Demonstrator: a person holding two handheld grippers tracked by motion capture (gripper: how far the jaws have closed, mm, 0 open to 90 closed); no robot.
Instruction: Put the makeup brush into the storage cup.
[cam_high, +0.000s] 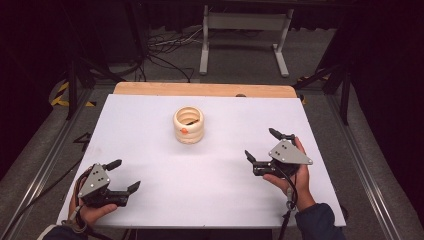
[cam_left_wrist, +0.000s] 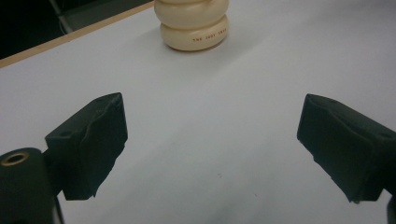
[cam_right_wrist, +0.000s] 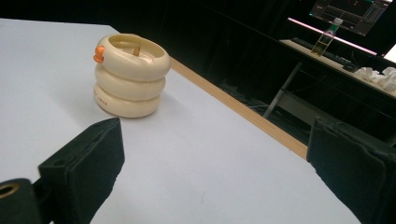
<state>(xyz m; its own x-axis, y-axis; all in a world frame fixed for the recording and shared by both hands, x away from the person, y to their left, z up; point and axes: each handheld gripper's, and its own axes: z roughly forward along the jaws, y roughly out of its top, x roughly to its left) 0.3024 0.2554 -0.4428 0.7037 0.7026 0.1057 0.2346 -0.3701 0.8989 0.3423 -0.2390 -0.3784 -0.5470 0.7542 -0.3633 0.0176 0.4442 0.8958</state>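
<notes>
Overall, the table (cam_high: 210, 165) carries a white sheet over its top, with a strip of bare wood showing along the far edge (cam_high: 205, 90); floor, cables and a pale metal frame (cam_high: 245, 30) lie beyond it. On the sheet, toward the far middle, stands the cream ribbed cup (cam_high: 188, 124), upright, built like 3 stacked rings, open at the top, with a small orange tab (cam_high: 184, 131) on its upper ring facing the near side in the high view. Left gripper view shows the lower 2 rings of the cup (cam_left_wrist: 192, 25) at the top of frame, with a line of small lettering on the bottom ring, too small to read. Right gripper view shows the cup (cam_right_wrist: 130, 77) to the left, the orange tab (cam_right_wrist: 99, 53) on the rim, and something thin and brownish standing inside it (cam_right_wrist: 137, 50); I cannot tell what it is. The left gripper (cam_high: 124, 175) sits at the near left of the table, held in a hand (cam_high: 87, 212), fingers (cam_left_wrist: 91, 144) spread wide apart with nothing between them. The right gripper (cam_high: 262, 145) sits at the near right, held in a hand (cam_high: 295, 177) with a dark sleeve (cam_high: 320, 222), fingers (cam_right_wrist: 86, 168) likewise spread wide and holding nothing. Both grippers are well apart from the cup, 1 on each side, each pointing roughly toward it. A cable (cam_high: 287, 207) trails from the right gripper off the near edge.
</notes>
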